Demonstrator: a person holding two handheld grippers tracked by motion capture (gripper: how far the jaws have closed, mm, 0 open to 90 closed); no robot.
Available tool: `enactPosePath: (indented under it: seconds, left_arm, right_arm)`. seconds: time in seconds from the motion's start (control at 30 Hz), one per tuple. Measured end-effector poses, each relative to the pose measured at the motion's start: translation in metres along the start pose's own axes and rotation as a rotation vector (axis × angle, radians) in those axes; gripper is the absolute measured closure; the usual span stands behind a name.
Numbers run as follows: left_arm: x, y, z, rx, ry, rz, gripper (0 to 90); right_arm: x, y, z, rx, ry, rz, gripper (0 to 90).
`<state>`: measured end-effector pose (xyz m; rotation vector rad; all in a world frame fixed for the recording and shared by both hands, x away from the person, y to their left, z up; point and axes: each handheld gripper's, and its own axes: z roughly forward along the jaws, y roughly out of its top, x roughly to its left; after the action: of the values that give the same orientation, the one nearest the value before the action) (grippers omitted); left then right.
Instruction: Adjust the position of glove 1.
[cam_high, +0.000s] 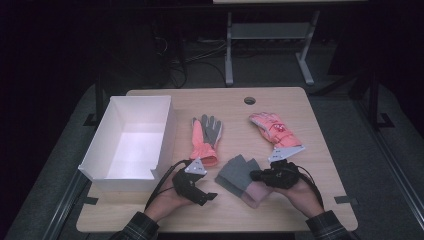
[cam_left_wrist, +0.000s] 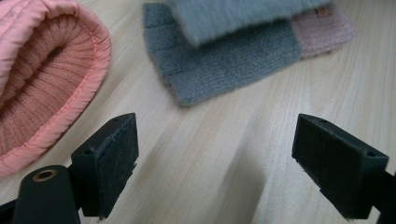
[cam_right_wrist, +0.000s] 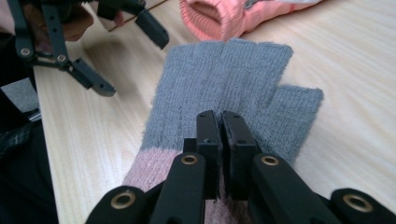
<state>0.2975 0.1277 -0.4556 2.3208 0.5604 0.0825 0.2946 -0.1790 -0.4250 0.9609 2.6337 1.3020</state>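
Two grey knit fingerless gloves with pink cuffs lie stacked near the table's front. My right gripper is shut on the top knit glove, pinching its fabric near the cuff. The top knit glove looks blurred above the lower knit glove. My left gripper stands open just left of them, low over bare wood, with nothing between its fingers. It is also in the right gripper view as the left gripper.
An open white box stands at the table's left. A pink and grey glove lies beside it, with its pink cuff close to my left jaw. Another pink glove lies at the back right. A cable hole is near the far edge.
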Motion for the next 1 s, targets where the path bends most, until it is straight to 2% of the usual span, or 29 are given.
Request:
enactPosePath:
  seconds: [0.07, 0.17, 0.33, 0.4, 0.5, 0.57, 0.6, 0.87, 1.0]
  left_arm:
    - [0.000, 0.000, 0.000, 0.006, 0.002, 0.009, 14.1]
    - [-0.001, 0.000, 0.002, 0.001, -0.002, -0.002, 14.1]
    - [-0.002, 0.000, 0.003, 0.004, -0.004, 0.001, 14.1]
    - [-0.001, 0.000, 0.001, 0.018, 0.001, 0.014, 14.2]
    - [-0.001, 0.000, 0.002, 0.005, 0.001, 0.001, 14.1]
    - [-0.002, 0.000, 0.002, 0.005, -0.001, 0.003, 14.2]
    - [-0.002, 0.000, 0.002, 0.009, -0.002, 0.006, 14.1]
    - [-0.001, 0.000, 0.002, 0.018, -0.003, 0.016, 14.2]
    - [-0.003, 0.000, 0.002, 0.009, -0.004, 0.005, 14.2]
  right_arm:
    - [0.002, 0.000, 0.003, 0.007, 0.005, -0.006, 86.7]
    - [0.003, 0.000, 0.006, 0.011, 0.005, -0.003, 86.6]
    - [0.003, -0.001, 0.012, 0.030, 0.006, -0.007, 86.6]
    - [0.002, -0.001, 0.016, 0.037, 0.003, -0.014, 86.5]
    - [0.002, -0.001, 0.018, 0.040, 0.013, -0.017, 86.4]
    - [0.003, -0.001, 0.021, 0.049, 0.009, -0.019, 86.4]
    - [0.002, -0.002, 0.024, 0.071, 0.003, -0.018, 86.4]
    - [0.002, -0.004, 0.029, 0.091, -0.002, -0.019, 86.2]
    - [0.001, -0.006, 0.032, 0.099, -0.006, -0.012, 82.3]
